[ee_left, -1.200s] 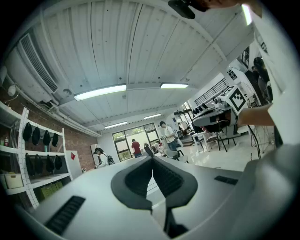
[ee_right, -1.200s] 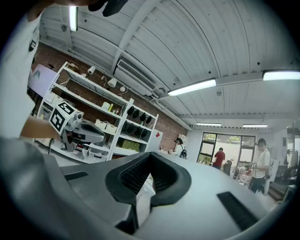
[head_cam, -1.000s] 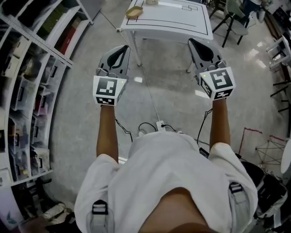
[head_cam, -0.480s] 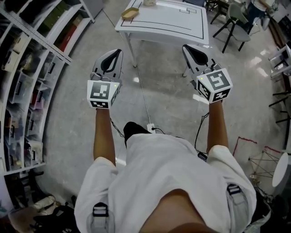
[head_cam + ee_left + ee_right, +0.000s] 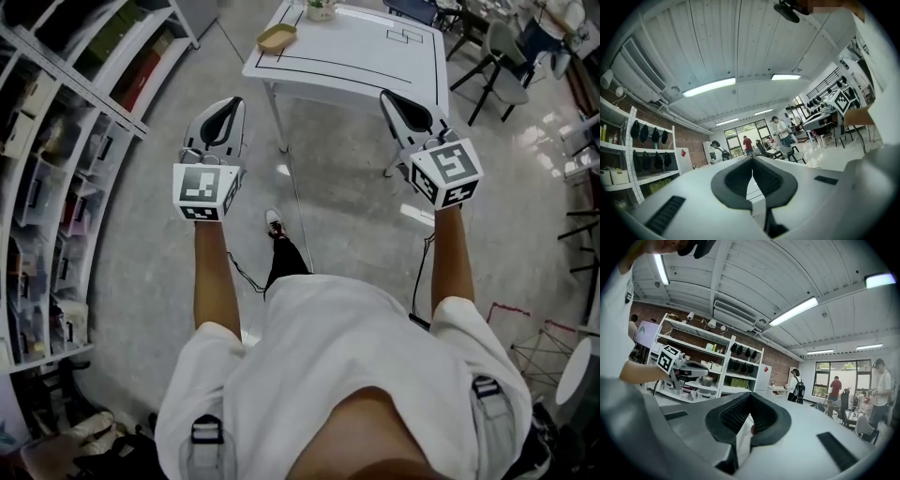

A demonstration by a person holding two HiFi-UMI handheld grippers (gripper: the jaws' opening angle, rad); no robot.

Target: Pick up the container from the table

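The container is a shallow tan tray lying on the far left corner of the white table, seen in the head view. Both grippers are held out level over the floor, short of the table's near edge. My left gripper is shut and empty, below and left of the tray. My right gripper is also shut and empty, at the table's near right corner. In the left gripper view the jaws meet with nothing between them. In the right gripper view the jaws likewise meet with nothing between them.
Storage shelves run along the left. Chairs stand right of the table. A small pot sits at the table's far edge. A cable crosses the floor. Several people stand far off by the windows.
The person has stepped toward the table, so the table and tray sit closer and larger in view. Both grippers moved forward with them and stayed shut. A shoe now shows on the floor.
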